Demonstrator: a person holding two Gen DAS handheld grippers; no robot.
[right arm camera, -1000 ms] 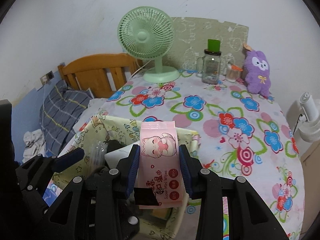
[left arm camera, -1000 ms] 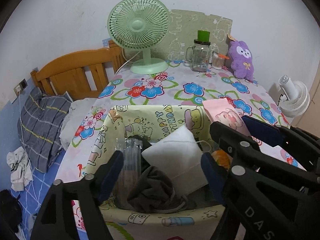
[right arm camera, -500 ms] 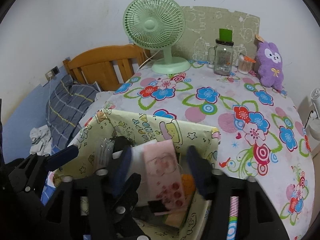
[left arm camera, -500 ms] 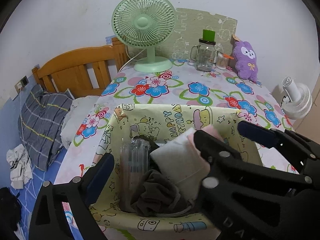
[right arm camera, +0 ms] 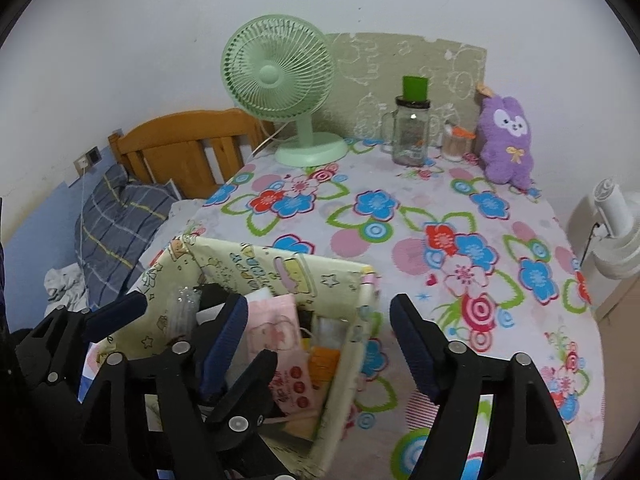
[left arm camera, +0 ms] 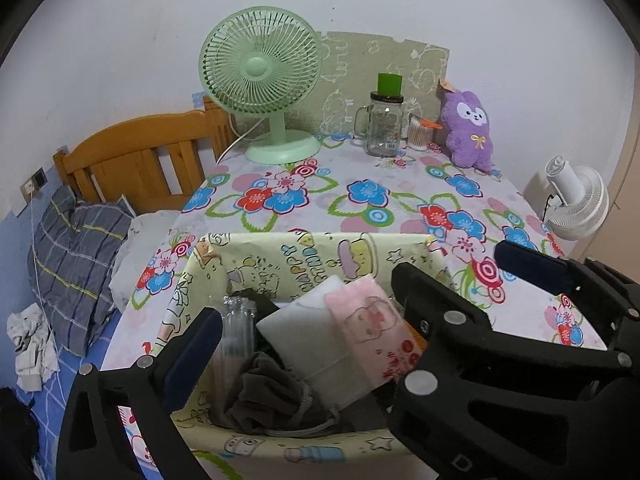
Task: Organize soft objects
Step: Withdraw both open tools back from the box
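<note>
A pale yellow cartoon-print fabric basket (left arm camera: 288,256) stands at the near edge of the flowered table; it also shows in the right wrist view (right arm camera: 280,268). Inside lie a pink wet-wipes pack (left arm camera: 372,332) (right arm camera: 280,332), a white flat pack (left arm camera: 304,340), a dark grey cloth (left arm camera: 268,392) and a clear plastic item (left arm camera: 236,328). My left gripper (left arm camera: 304,320) is open over the basket. My right gripper (right arm camera: 316,348) is open and empty, straddling the basket's right wall. A purple plush rabbit (left arm camera: 468,136) (right arm camera: 506,140) sits at the far right of the table.
A green desk fan (left arm camera: 260,80), a glass jar with a green lid (left arm camera: 384,120) and a small cotton-swab jar (left arm camera: 418,132) stand at the table's back. A wooden bed headboard (left arm camera: 140,164) and plaid pillow (left arm camera: 76,240) lie left. A white fan (left arm camera: 576,200) stands right.
My right gripper lowered the pink wipes pack into the basket, opened and let it go, then shifted right. My left gripper stayed open over the basket.
</note>
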